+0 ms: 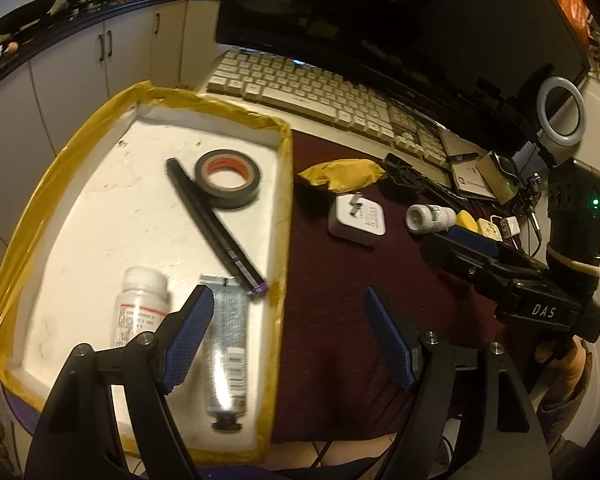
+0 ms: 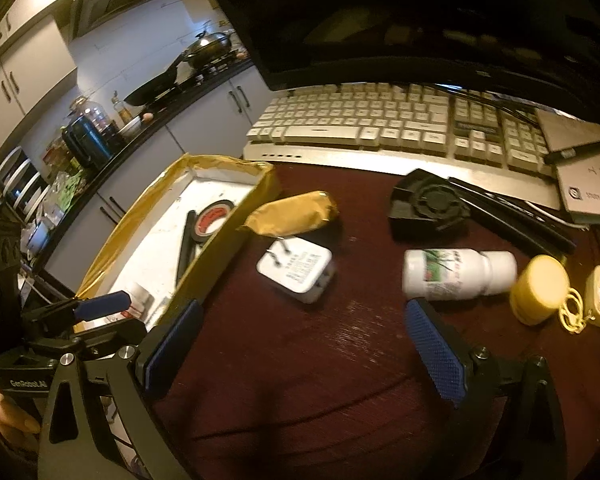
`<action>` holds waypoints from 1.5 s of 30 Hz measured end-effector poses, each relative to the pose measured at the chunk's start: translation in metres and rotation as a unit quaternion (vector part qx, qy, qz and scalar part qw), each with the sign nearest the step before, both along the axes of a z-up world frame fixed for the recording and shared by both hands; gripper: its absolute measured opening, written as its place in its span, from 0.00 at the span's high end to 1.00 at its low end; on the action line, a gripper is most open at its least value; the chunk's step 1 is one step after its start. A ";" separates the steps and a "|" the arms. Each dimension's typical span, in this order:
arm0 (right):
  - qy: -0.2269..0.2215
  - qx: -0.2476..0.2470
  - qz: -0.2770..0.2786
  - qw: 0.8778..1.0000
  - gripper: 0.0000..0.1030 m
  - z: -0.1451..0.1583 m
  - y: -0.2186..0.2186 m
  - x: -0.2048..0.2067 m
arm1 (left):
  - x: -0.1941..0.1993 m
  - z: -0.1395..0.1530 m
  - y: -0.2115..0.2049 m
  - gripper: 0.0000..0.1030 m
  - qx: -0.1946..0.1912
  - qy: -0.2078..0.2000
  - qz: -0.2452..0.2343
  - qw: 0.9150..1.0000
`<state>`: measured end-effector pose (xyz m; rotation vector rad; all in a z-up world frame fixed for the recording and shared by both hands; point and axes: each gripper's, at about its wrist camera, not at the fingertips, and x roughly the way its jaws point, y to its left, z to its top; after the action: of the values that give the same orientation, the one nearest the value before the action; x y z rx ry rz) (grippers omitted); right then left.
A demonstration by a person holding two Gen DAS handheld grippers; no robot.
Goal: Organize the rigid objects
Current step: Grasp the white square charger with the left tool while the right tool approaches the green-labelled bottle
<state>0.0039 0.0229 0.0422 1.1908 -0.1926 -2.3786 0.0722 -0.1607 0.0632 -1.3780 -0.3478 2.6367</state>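
Over tray (image 1: 140,128) | left gripper (image 1: 288,340) jaws wide, empty | right gripper (image 2: 304,356) likewise

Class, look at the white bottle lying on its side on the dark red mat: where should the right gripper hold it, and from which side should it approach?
Grip the white bottle across its labelled body, coming down from above with the right gripper. It lies on its side, cap toward the yellow case, so the round body offers two opposite curved sides; the open jaws look wide enough.

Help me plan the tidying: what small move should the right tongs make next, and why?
Probably ease the open right tongs forward to the white bottle lying on the dark mat. It lies nearest, outside the tray, which already holds the tape roll and tube.
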 end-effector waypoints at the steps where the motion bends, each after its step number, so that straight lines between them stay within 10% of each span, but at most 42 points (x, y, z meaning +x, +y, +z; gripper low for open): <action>1: -0.001 0.000 -0.005 1.000 0.02 -0.001 0.005 0.000 | -0.001 0.001 0.003 0.25 -0.001 0.001 -0.005 1.000; 23: -0.020 -0.006 -0.102 0.995 0.02 -0.010 0.093 0.002 | -0.072 -0.008 0.101 0.25 -0.062 -0.014 -0.114 0.991; 45: -0.028 -0.004 -0.103 0.994 0.02 -0.017 0.097 0.000 | -0.101 -0.038 0.105 0.25 -0.151 -0.026 -0.089 0.984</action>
<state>0.0038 0.1199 0.0251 1.2912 -0.3593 -2.5179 -0.0292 -0.0557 0.0253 -1.4844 0.1722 2.5852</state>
